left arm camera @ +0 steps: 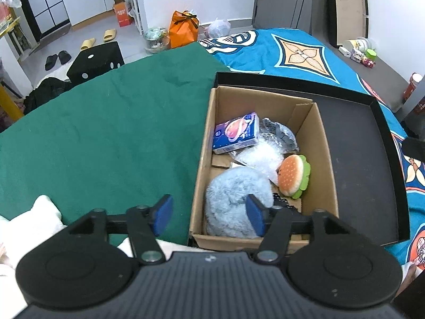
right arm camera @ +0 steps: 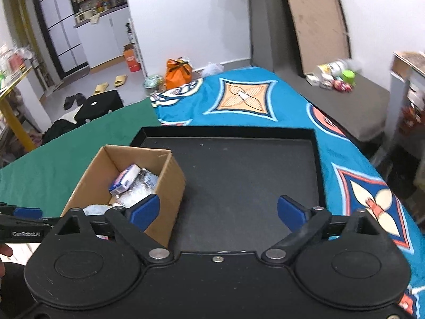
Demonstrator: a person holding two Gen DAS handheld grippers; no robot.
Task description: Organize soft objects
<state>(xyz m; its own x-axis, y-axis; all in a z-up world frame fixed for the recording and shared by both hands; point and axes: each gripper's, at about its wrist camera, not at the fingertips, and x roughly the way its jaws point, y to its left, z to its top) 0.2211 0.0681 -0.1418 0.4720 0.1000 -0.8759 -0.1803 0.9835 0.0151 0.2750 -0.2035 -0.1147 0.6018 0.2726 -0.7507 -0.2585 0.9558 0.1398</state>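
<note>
A cardboard box (left arm camera: 204,156) stands in the left part of a shallow black tray (left arm camera: 358,159) on the bed. In it lie a fluffy grey-blue plush (left arm camera: 233,196), a burger plush (left arm camera: 293,175), a blue tissue pack (left arm camera: 235,133), a clear plastic bag (left arm camera: 260,154) and a grey cloth (left arm camera: 281,133). My left gripper (left arm camera: 209,212) is open and empty above the box's near left corner, its right fingertip over the fluffy plush. My right gripper (right arm camera: 217,208) is open and empty above the tray (right arm camera: 239,180), right of the box (right arm camera: 170,180). The tissue pack (right arm camera: 124,179) shows there too.
A green cloth (left arm camera: 106,138) covers the bed left of the tray; a blue patterned blanket (left arm camera: 292,50) lies behind and to the right. White fabric (left arm camera: 34,220) lies at the near left. A black dice cushion (left arm camera: 95,61), slippers and an orange bag (left arm camera: 183,28) are on the floor beyond.
</note>
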